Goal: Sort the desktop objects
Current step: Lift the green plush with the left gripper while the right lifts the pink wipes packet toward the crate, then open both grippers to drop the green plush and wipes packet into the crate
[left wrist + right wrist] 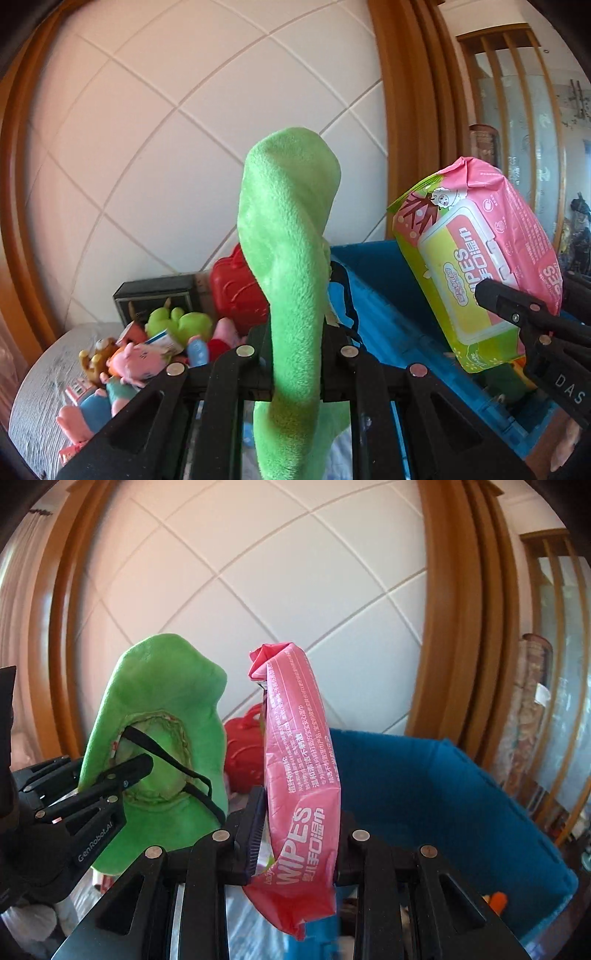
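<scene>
Left gripper (pixel 297 354) clamped on a green plush hat (pixel 291 236), left of the blue bin (pixel 443 786); right gripper (pixel 299 845) clamped on a wipes pack (pixel 299 775), raised over that bin.

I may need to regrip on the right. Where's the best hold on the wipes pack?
Grip the wipes pack across its thin faces near the lower end, from below, where the right gripper clamps it now. It stands on end and is soft, so a narrow-side pinch avoids the stiff flip lid on the front.
</scene>
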### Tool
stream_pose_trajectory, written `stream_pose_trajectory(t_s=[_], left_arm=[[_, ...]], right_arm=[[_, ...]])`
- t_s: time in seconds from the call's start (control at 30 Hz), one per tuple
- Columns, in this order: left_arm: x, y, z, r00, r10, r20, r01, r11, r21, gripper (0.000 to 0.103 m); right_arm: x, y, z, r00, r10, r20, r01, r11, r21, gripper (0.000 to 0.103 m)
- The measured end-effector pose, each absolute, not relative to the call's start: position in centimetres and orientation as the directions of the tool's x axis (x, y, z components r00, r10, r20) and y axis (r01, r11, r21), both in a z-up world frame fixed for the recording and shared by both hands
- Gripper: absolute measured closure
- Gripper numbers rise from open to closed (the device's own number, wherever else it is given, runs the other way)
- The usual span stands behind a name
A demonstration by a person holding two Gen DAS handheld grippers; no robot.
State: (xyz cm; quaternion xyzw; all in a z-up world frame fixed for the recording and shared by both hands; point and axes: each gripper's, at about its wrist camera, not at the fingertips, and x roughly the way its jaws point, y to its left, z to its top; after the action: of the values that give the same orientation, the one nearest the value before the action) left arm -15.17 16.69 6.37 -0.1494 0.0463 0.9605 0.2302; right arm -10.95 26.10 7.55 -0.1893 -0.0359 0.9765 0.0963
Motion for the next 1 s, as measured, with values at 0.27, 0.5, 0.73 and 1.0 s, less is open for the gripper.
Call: stream_pose_trajectory(t_s=[0.27,0.5,0.73,1.0], left_arm=[[-10.8,29.5,7.3,-0.770,0.553,-0.318,-0.598,-0.799,0.057,0.089],[-10.1,35.1,5.3,-0.732,0.515,-0.446,-0.611,-0.786,0.095,0.089],[-11.1,36.7,4.1,-0.685,0.468,-0.558,-0.628,-0.767,0.129,0.085],[-9.5,35.8,3.6,-0.678,0.459,-0.575,-0.624,-0.772,0.120,0.023]], right_arm=[[-5.6,37.3,7.9,-0.865,0.360,-0.351,-0.355,-0.931,-0.081,0.075],[-2.3,43.4,7.8,-0.836,0.410,-0.365,-0.416,-0.907,-0.065,0.077],[-3.7,47.1,7.5,-0.827,0.386,-0.409,-0.396,-0.916,-0.065,0.093],[-2.4,47.6,6.2,-0.834,0.378,-0.401,-0.408,-0.913,-0.011,0.006]])
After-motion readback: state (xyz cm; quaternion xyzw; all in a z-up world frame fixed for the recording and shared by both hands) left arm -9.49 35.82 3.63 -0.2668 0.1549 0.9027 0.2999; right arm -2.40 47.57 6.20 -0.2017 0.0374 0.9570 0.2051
